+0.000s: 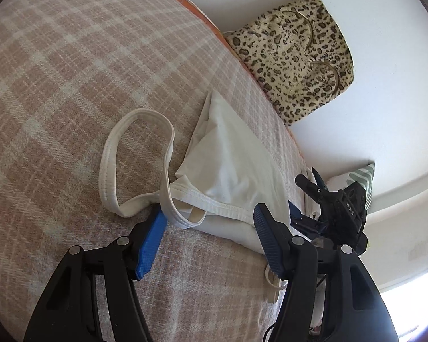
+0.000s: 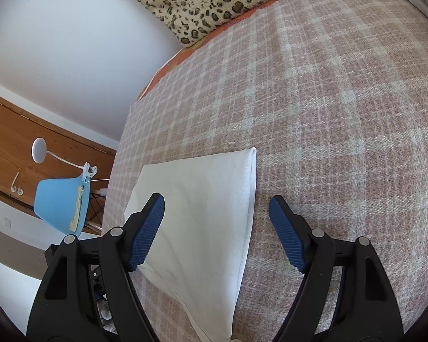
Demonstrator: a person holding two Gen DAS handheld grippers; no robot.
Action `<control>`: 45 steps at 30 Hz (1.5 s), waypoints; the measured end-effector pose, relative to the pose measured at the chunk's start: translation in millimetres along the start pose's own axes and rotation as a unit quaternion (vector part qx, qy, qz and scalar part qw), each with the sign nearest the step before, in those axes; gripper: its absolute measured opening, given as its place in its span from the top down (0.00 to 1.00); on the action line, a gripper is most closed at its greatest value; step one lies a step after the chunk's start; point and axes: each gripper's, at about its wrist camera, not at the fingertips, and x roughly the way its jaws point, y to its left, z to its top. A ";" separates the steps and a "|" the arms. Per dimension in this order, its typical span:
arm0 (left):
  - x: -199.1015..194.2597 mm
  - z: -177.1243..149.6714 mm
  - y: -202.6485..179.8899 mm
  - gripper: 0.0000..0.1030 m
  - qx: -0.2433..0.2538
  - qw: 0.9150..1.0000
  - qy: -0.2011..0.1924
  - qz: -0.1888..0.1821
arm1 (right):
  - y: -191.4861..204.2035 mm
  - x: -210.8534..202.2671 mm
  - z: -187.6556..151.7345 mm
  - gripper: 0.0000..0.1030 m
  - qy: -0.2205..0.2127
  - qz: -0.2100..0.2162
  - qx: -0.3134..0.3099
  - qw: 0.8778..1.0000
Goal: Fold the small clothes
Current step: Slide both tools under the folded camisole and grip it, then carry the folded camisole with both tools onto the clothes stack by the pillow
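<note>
The left gripper (image 1: pixel 209 236) is spread wide and grasps nothing; the white ribbed cotton tank top (image 1: pixel 228 168) lies just ahead between its fingers, straps looping off left, long axis running away. The right gripper (image 2: pixel 216 233), equally released, hovers over the hem. Beneath lies a pink plaid woven blanket (image 2: pixel 328 99); beyond, a leopard-print plush cushion (image 1: pixel 294 54).

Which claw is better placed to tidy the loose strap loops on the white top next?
Probably the left claw: it is open right at the strap loops of the white top. The right claw, also open, faces only the plain folded end.
</note>
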 end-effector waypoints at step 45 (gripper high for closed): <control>16.6 0.1 -28.8 0.82 0.142 0.990 -0.015 0.002 | 39.3 -1.9 18.7 0.91 -0.034 0.002 -0.036 0.999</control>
